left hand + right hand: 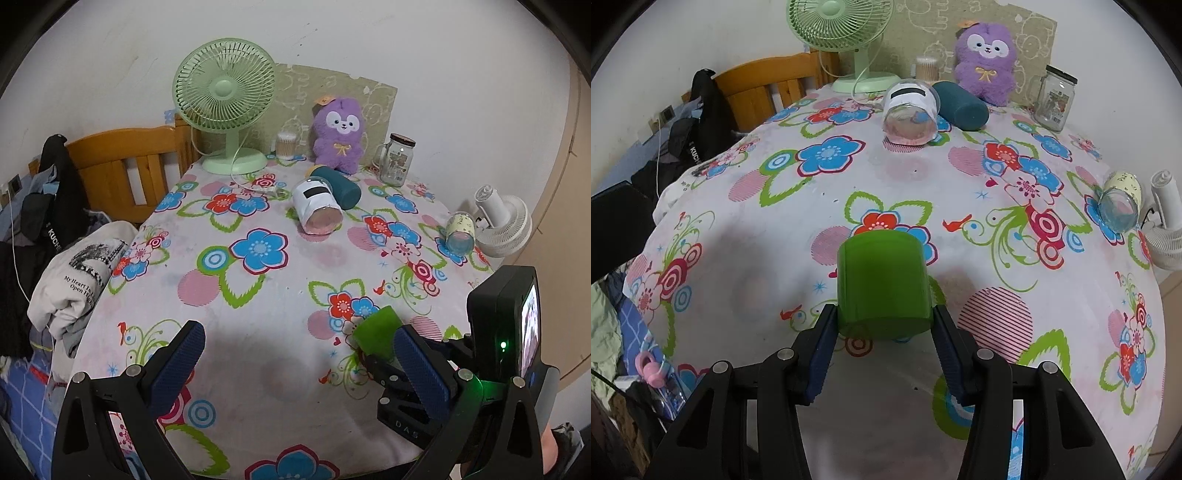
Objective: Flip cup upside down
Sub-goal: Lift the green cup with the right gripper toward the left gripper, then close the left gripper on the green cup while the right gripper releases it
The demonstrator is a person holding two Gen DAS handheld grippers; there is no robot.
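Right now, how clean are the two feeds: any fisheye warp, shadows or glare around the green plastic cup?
Left wrist view: strong fisheye bend with dark corners; a soft grey shadow on the floral tablecloth near the open left gripper; a green LED glows on the right rig. Right wrist view: table bulges like a dome; the translucent green plastic cup between the right gripper fingers looks sharp, no glare, faint shadows beside it.

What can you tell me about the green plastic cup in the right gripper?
The green translucent plastic cup is a plain, slightly tapered cylinder with no handle. It looks upside down, flat closed end uppermost and wider rim lowest, just above or on the floral tablecloth; contact is unclear. The right gripper clamps it near the rim, one blue pad on each side. It looks empty.
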